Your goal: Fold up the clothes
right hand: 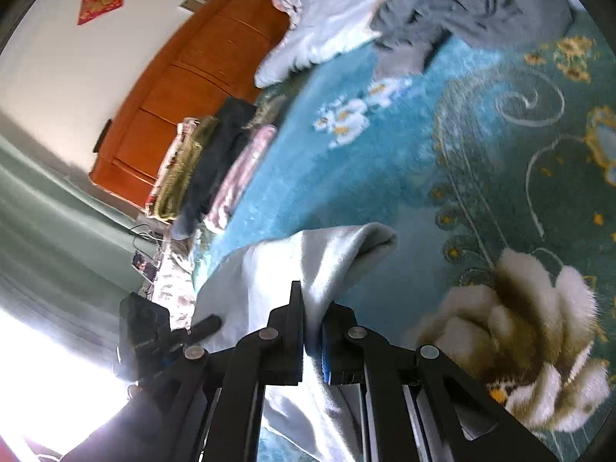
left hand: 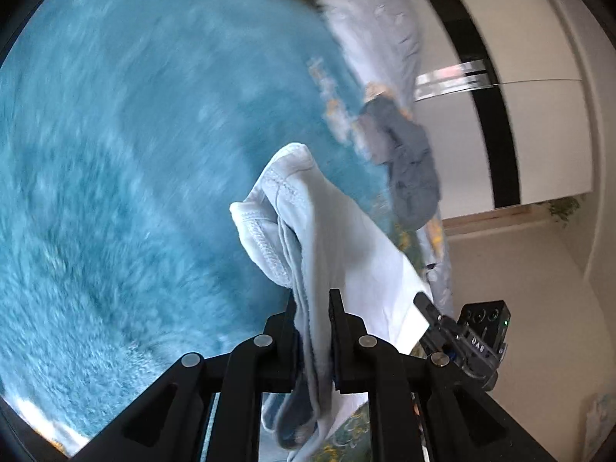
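Two grippers hold one pale blue garment (left hand: 327, 238) above a teal floral blanket (left hand: 115, 154). Left gripper (left hand: 312, 300): jaws narrow, clamped on bunched fabric with a stitched hem. Right gripper (right hand: 312, 300): jaws nearly closed, pinching a folded edge of the same garment (right hand: 308, 265). Beyond lie a crumpled grey garment (right hand: 481, 4) and a row of folded clothes (right hand: 208, 169) beside an orange-brown headboard (right hand: 184, 77).

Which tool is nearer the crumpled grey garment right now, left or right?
Right, probably. The grey garment lies straight ahead of the right tool. From the left tool it lies ahead and off to the right, on the right tool's side.
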The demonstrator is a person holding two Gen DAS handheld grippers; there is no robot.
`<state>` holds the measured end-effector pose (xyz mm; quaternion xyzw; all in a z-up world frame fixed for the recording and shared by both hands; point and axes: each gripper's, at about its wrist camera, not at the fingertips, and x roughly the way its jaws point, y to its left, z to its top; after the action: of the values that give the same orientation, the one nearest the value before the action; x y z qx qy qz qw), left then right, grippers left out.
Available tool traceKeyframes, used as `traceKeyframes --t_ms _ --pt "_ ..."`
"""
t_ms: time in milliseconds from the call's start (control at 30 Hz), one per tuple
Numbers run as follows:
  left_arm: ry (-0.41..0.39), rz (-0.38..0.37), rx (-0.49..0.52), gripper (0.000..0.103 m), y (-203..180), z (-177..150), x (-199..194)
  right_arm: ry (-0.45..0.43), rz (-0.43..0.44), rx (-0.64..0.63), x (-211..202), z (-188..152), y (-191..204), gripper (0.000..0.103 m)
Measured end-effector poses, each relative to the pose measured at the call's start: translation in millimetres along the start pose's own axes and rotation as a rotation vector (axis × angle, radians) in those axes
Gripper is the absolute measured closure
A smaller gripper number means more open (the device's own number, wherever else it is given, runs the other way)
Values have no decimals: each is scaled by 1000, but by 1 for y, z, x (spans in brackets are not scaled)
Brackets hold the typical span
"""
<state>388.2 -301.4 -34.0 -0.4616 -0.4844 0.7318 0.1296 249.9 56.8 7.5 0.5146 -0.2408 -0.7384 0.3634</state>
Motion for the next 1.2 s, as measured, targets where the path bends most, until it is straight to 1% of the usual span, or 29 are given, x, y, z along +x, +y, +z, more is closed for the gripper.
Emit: traceKeyframes --t_ms 33,100,200,267,300,367,400,433,467,500,533,600,633,667,700,733,767,867,1000,1033,1133,1200 --pt "8 2 -13 89 4 -1 4 10 -6 26 4 0 -9 96" --pt "-1 -36 -45 89 12 -3 5 28 -18 78 12 -1 -26 96" --pt "3 -44 -72 90 20 -4 3 41 -11 145 16 -1 -46 96" --pt "9 -51 -75 87 24 -5 0 51 -3 174 17 -1 -54 95" --pt "12 -54 -77 86 26 -6 -1 52 -10 170 17 -1 -55 93" --pt "3 -55 -90 80 30 -3 -3 47 -34 165 15 -1 -56 90" --pt "3 -58 -97 77 32 -2 -3 46 -39 172 13 -1 -59 84" --pt "4 -62 -103 70 33 0 -4 45 -40 181 11 -2 -61 80" --pt "4 -66 -109 64 35 1 -4 43 -27 202 9 -3 -66 77" --pt "9 -68 -107 62 36 2 -3 41 -13 223 6 -5 -71 76" --pt "17 -68 -102 59 35 3 -1 34 3 243 2 -7 -75 76" --pt "34 -66 -93 50 33 6 4 24 5 256 -6 -12 -79 73" --pt "44 -68 -88 44 33 8 7 23 10 259 -10 -15 -79 72" --pt "48 -78 -86 39 32 9 8 22 17 262 -14 -19 -79 66" --pt "54 -90 -82 37 31 11 10 24 30 265 -17 -23 -79 60" --pt "62 -91 -71 33 29 12 11 25 44 267 -20 -28 -79 56" --pt "72 -89 -59 30 26 13 11 24 57 269 -23 -32 -78 51" --pt "111 -60 1 27 14 16 16 8 57 264 -23 -40 -74 48" --pt "173 -36 67 26 -1 11 27 -12 46 253 -13 -38 -66 45" --pt "193 -31 88 23 -6 10 33 -17 41 249 -10 -36 -64 45" --pt "220 -5 135 18 -15 7 46 -20 12 208 -2 -34 -53 45" --pt "224 -28 118 17 -12 9 46 -17 7 196 4 -34 -48 45"
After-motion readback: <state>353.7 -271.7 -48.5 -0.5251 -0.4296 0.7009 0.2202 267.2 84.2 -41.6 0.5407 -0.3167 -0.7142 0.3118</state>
